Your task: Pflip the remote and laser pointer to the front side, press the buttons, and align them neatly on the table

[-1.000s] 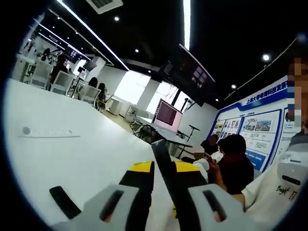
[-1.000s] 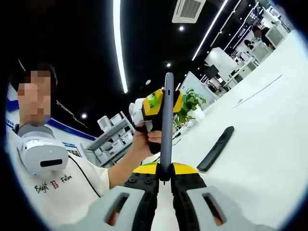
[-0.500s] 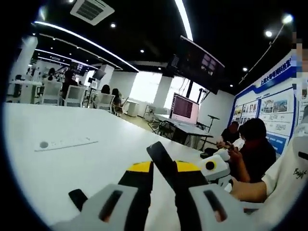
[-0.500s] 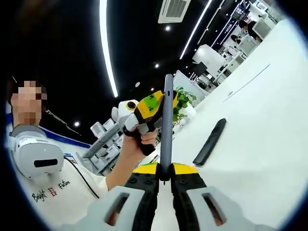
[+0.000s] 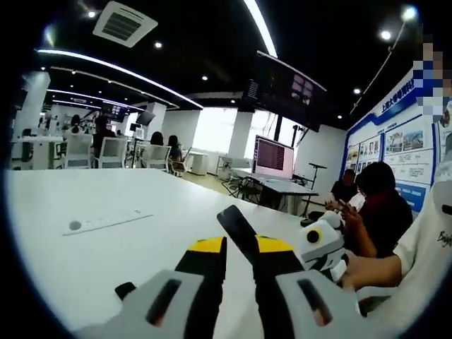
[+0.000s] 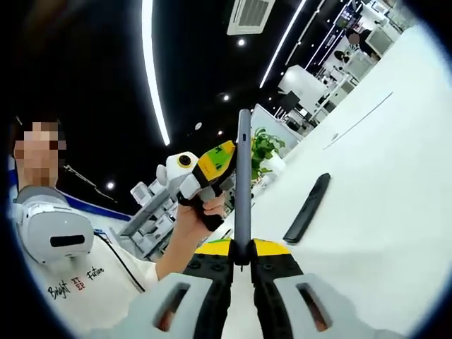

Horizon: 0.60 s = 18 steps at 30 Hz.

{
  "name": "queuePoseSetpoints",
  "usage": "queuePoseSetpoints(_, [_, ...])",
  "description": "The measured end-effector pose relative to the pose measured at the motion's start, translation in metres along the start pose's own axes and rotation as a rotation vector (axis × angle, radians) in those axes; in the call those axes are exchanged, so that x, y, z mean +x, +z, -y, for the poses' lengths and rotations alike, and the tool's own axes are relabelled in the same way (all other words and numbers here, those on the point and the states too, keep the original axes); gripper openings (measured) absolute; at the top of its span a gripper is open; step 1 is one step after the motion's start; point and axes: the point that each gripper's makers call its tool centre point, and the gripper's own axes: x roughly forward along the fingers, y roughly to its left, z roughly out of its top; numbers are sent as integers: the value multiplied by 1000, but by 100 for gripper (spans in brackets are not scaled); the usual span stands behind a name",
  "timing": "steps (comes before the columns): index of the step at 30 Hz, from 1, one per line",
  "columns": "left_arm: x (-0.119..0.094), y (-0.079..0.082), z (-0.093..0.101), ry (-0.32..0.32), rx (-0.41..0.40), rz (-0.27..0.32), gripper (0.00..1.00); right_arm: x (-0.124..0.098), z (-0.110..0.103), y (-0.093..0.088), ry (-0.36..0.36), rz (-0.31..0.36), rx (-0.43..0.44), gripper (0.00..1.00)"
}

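In the right gripper view, the right hand-held gripper (image 6: pixel 241 263) is clamped on the lower end of a thin grey remote (image 6: pixel 243 185), which stands straight up from between its yellow-tipped jaws, seen edge-on, so its button face cannot be made out. Beside the remote's upper part, the left hand-held gripper (image 6: pixel 209 169) is held in the person's hand (image 6: pixel 205 210), close to the remote; whether it touches it cannot be told there. A second dark, slim device, the laser pointer (image 6: pixel 306 209), lies flat on the white worktop (image 6: pixel 381 191) to the right, well apart from both grippers.

In the left gripper view, the left hand-held gripper (image 5: pixel 239 248) has its jaws closed down on a dark flat strip that slants up and to the left from between them; this looks like the same remote's end, though blur leaves that uncertain. A small dark object (image 5: pixel 125 289) shows at the lower left on the worktop, mostly hidden behind the gripper body. A pale ruler-like strip (image 5: pixel 106 221) lies farther off on the worktop
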Motion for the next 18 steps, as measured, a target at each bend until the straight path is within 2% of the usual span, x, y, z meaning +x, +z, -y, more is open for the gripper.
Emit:
queuePoseSetpoints(11, [-9,0,-6,15,26,19,18,1,6,3,-44,15,7,12])
queuePoseSetpoints(12, [-8,-2,-8,23,32,10,18,1,9,2,-57,11,9,12])
queuePoseSetpoints(14, [-9,-6,-11,32,38,-10,18,-2,21,-4,-131,-28,12,12])
queuePoseSetpoints(18, [-15,-4,-10,44,78,-9,19,-5,25,-3,-143,-12,38,12])
